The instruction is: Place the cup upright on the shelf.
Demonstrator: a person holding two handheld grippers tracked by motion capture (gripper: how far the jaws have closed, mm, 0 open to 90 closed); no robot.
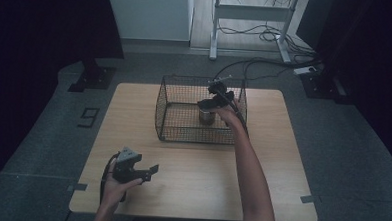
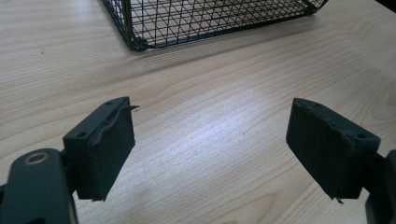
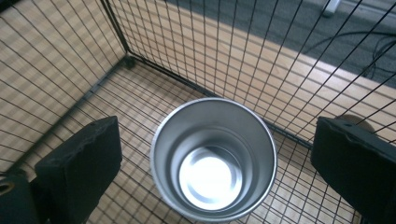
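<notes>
- The left gripper [image 1: 149, 171] sits in the person's left hand [image 1: 111, 187] near the front left corner of the table [image 1: 280, 194], just above the wood.
- In the left gripper view its jaws stand wide apart with nothing between them; bare wood grain lies under the gap, and a corner of the wire basket [image 2: 140, 44] shows beyond.
- The person's right forearm [image 1: 251, 178] reaches from the front edge across the table toward the far side.
- The wire basket [image 1: 183, 135] stands on the back half of the table, its far wall close to the back edge, its top open.
- The right gripper [image 1: 210, 105] hangs over the right part of the basket, pointing down into it.
- The metal cup [image 1: 207, 116] stands upright on the basket floor, near the basket's right wall.
- In the right gripper view the cup [image 3: 214, 158] lies between the two black pads [image 3: 79, 163], open mouth up and empty inside; the jaws are spread wide and both pads stand clear of its rim.
- Beyond the table, cables [image 1: 266, 63] trail over the grey floor.
</notes>
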